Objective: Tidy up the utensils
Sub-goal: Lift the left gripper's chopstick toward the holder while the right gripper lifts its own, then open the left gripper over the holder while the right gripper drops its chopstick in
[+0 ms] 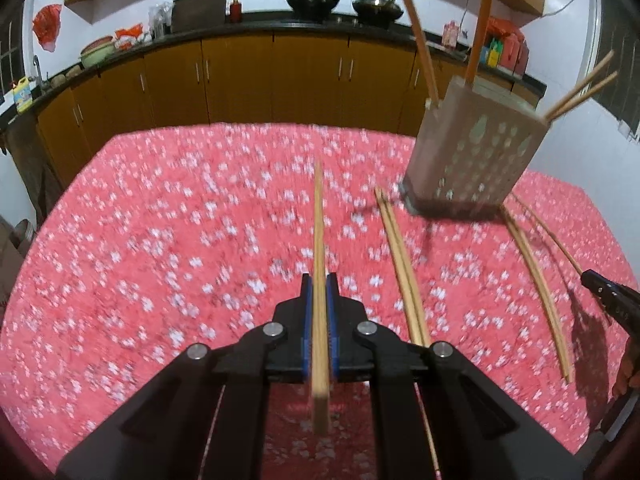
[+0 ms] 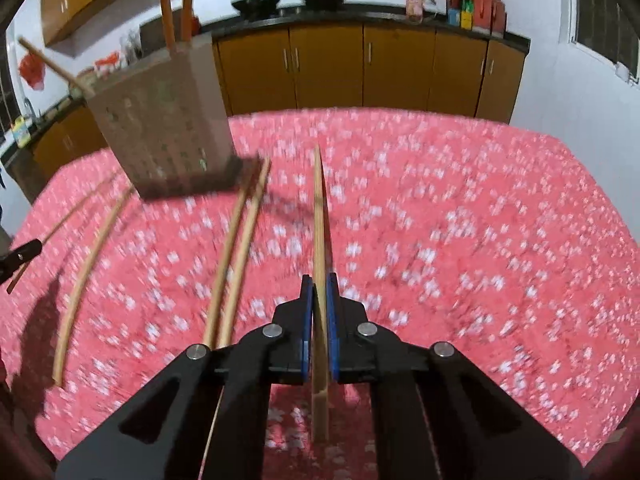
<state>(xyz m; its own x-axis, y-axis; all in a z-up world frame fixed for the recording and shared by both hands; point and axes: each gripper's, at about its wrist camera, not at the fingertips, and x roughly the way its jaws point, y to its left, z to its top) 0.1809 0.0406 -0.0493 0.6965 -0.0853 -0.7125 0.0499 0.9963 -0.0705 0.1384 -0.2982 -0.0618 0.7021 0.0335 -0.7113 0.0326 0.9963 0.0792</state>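
One chopstick (image 1: pixel 319 240) is clamped in the closed left gripper (image 1: pixel 319 286); another chopstick (image 2: pixel 320 220) is clamped in the closed right gripper (image 2: pixel 319 286). Loose chopsticks (image 1: pixel 400 256) are laid beside the perforated holder (image 1: pixel 476 152).

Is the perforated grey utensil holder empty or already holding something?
Not empty. The perforated grey utensil holder stands on the red floral tablecloth with two orange handles and wooden chopsticks sticking out of its top.

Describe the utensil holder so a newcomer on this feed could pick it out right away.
Start from the red flowered tablecloth covering the table. Toward its far side stands the utensil holder, a grey box with rows of holes in its wall. Unlike the chopsticks lying flat around it, it stands tall, with orange handles and chopsticks poking from its top.
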